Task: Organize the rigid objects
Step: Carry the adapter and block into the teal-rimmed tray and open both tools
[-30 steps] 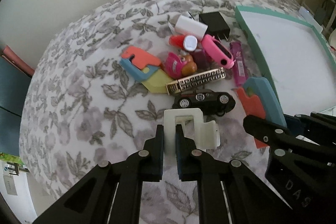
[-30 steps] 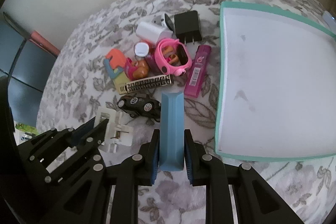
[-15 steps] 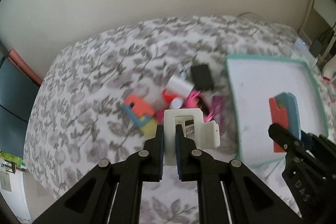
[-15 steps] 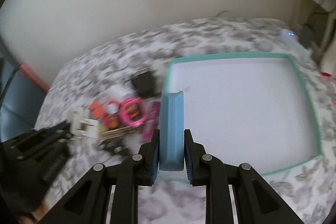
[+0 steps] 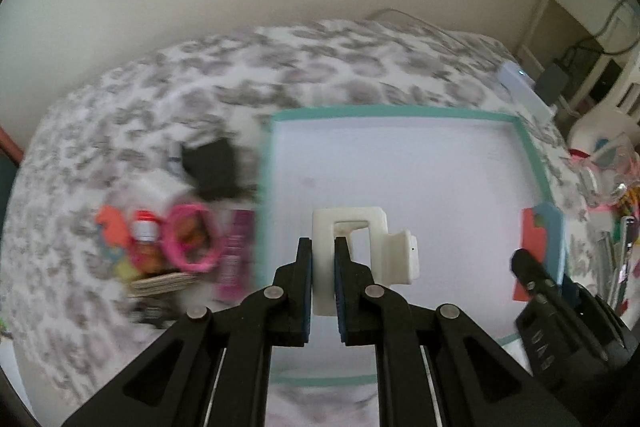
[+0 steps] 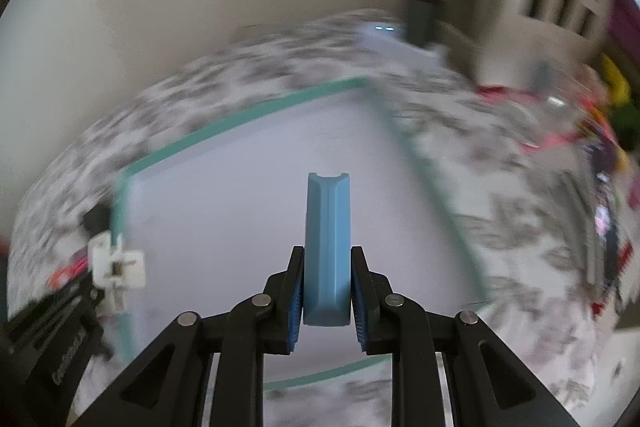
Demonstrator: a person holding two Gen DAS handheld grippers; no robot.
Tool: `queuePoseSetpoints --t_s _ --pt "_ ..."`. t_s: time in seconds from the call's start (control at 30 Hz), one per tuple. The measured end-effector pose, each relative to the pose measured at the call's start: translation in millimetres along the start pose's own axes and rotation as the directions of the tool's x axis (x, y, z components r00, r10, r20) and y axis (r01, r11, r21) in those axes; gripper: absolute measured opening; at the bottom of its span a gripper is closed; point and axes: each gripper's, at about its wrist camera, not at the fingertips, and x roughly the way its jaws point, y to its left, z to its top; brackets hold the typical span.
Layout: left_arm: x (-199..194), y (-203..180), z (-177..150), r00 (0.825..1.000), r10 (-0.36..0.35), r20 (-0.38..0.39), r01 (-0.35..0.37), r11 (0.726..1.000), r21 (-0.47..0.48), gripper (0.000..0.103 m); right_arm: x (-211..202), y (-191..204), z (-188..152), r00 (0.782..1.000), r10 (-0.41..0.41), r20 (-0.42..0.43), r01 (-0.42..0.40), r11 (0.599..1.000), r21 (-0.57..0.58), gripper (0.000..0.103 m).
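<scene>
Jaws clamp smooth white bracket (image 5: 362,247), ridged blue block (image 6: 327,247).

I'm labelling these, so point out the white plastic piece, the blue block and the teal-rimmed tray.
white plastic piece (image 5: 352,223): left wrist view, top bar.
blue block (image 6: 327,227): right wrist view, narrow front edge.
teal-rimmed tray (image 5: 384,111): left wrist view, far rim.

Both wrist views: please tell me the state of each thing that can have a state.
Left gripper: shut on the white piece, held above the tray.
Right gripper: shut on the blue block, above the tray.
Tray: on the bedcover, nothing lying in it.
Toy pile: on the bedcover, outside the tray.
</scene>
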Motion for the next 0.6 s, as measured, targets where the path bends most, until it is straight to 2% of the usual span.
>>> queuePoseSetpoints --t_s 0.17,0.27,0.6 --pt "21 -32 1 0.999 -0.031 -0.027 0.032 0.999 0.023 0.010 5 -35 11 0.993 -0.111 0.031 0.109 0.993 0.048 0.022" --pt "27 -40 1 0.999 -0.040 -0.031 0.041 0.999 0.017 0.010 11 -41 11 0.993 -0.120 0.019 0.118 0.991 0.067 0.022" --pt "50 -47 -9 0.998 -0.026 -0.063 0.029 0.999 0.045 0.011 46 -31 -5 0.987 -0.134 -0.084 0.134 0.991 -0.005 0.022"
